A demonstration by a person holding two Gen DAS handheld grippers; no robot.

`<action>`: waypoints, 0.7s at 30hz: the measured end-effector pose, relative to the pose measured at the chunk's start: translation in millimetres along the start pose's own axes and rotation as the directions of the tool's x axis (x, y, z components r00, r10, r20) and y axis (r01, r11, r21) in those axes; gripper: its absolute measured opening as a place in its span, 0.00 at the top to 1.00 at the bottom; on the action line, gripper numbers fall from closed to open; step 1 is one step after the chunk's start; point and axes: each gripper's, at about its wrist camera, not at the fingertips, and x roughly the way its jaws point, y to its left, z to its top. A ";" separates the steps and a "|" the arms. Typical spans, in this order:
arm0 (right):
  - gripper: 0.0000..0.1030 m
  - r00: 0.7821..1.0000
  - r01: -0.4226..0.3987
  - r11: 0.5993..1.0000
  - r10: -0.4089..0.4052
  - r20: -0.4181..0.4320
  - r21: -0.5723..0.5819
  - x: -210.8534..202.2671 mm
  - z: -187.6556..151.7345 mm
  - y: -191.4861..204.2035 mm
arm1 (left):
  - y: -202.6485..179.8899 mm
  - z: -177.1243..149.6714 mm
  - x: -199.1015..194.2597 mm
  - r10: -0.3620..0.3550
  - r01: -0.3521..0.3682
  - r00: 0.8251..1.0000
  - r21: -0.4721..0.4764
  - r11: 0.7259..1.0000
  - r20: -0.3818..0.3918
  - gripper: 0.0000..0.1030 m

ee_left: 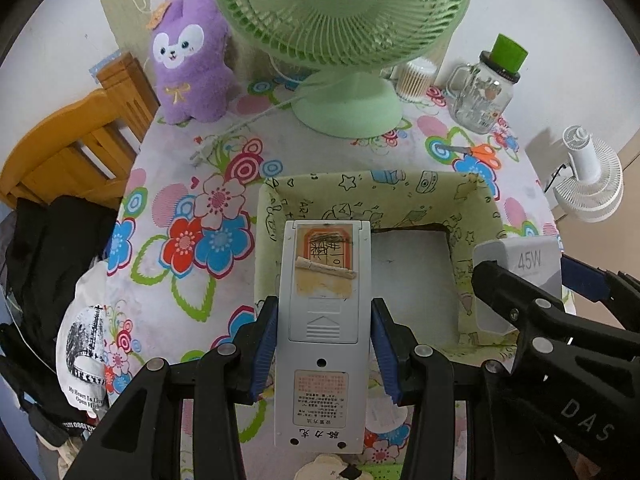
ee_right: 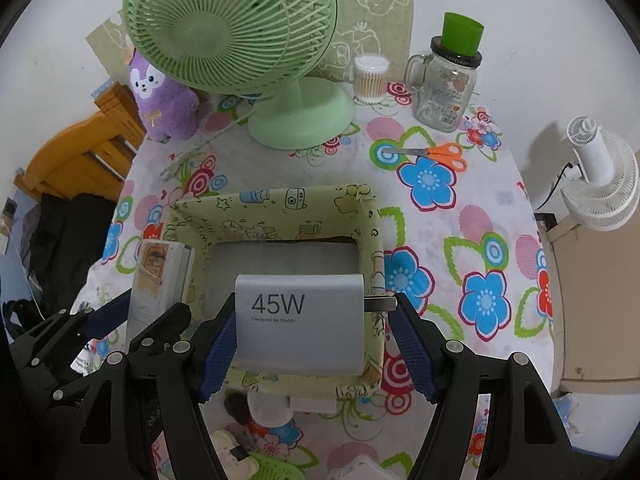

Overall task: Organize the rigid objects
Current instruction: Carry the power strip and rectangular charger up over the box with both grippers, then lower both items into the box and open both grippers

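Left gripper (ee_left: 324, 344) clamped on a grey remote control (ee_left: 325, 320), back side up, blue pads pressing its long edges — held above the near left wall of the green fabric box (ee_left: 276, 196). Right gripper (ee_right: 312, 344) closed on a white 45W charger (ee_right: 300, 320), one pad on its body, the other against the plug prongs — poised over the near wall of the same box. Box open, on the flowered tablecloth (ee_right: 460, 220). Farther back: green desk fan (ee_right: 240, 40), purple plush (ee_left: 192, 60), glass jar with green cup (ee_right: 448, 80), orange scissors (ee_right: 440, 154).
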 end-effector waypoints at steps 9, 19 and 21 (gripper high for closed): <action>0.28 0.999 0.009 1.000 -0.009 -0.041 0.003 27.5 5.5 -3.5 | -1.8 4.2 22.6 -0.001 0.000 0.999 -0.010 1.000 -0.040 0.56; 0.28 0.997 0.038 0.999 -0.037 -0.061 0.016 45.7 12.4 -9.9 | -4.4 7.9 41.5 0.019 -0.020 0.998 -0.008 1.000 -0.061 0.56; 0.28 0.997 0.051 0.999 -0.051 -0.052 0.006 46.3 13.7 -8.8 | -4.4 10.1 43.1 0.018 -0.019 0.998 -0.008 1.000 -0.060 0.56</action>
